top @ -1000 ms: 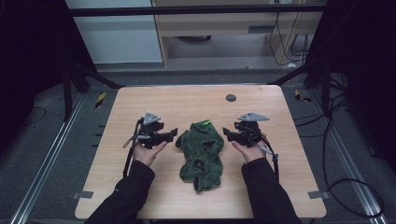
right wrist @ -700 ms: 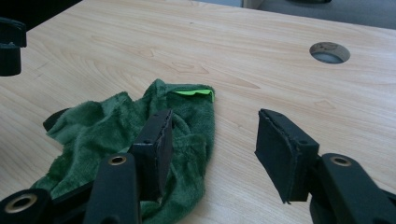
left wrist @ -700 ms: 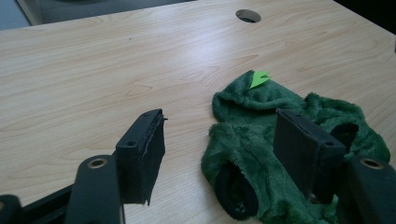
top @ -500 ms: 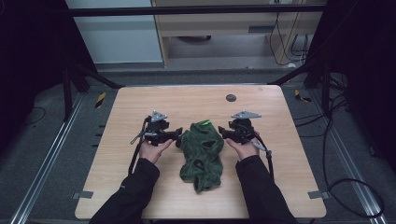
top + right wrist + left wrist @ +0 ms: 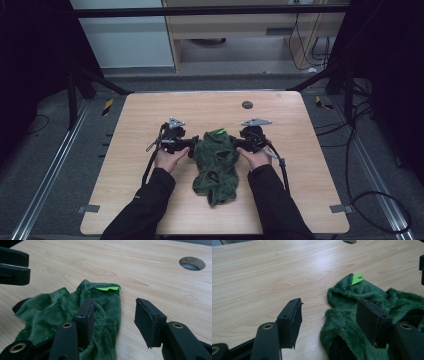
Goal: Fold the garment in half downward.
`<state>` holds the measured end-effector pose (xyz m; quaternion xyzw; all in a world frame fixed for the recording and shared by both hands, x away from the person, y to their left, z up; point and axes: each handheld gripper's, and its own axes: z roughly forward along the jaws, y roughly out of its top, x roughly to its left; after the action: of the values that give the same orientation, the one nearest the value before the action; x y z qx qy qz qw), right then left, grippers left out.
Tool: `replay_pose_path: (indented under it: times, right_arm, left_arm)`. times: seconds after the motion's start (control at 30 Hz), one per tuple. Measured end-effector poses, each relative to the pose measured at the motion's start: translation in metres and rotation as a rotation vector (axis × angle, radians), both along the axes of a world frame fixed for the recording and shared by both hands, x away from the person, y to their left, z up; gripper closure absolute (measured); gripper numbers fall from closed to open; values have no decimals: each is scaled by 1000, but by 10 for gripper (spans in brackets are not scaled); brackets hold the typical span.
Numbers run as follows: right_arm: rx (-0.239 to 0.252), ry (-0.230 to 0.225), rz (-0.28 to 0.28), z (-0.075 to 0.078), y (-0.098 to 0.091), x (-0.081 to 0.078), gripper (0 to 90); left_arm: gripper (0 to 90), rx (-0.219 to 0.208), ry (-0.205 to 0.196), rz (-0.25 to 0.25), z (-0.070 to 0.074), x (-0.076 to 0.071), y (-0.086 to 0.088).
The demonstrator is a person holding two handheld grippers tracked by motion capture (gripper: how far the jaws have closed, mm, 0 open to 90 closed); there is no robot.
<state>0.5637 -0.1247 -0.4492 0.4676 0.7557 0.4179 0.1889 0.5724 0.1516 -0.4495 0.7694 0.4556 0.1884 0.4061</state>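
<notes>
Both grippers flank the green fleece garment (image 5: 216, 161) on the table (image 5: 150, 210). The left gripper (image 5: 329, 315) gapes, jaws just closing, straddling the fleece's edge. The right gripper (image 5: 115, 315) does likewise, unclamped.

Right hand-held gripper (image 5: 113, 315) closing, jaws spread at lower frame over green fleece cloth's (image 5: 62, 310) edge; counter (image 5: 150, 272) hole (image 5: 192, 263) upper right.

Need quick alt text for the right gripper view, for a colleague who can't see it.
The right gripper straddles the edge of a crumpled dark green fleece cloth on a light wooden table, its jaws apart and just closing inward. A bright green tag marks the cloth's far edge, and a round hole sits in the tabletop beyond.
</notes>
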Motion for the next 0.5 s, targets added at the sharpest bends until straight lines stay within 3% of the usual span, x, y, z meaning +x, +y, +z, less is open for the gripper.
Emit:
replay_pose_path:
  times: [0.5]
  right_arm:
    - [-20,53,-3,-18,1,10,537]
  left_arm:
    - [438,15,74,11,-27,14,-11]
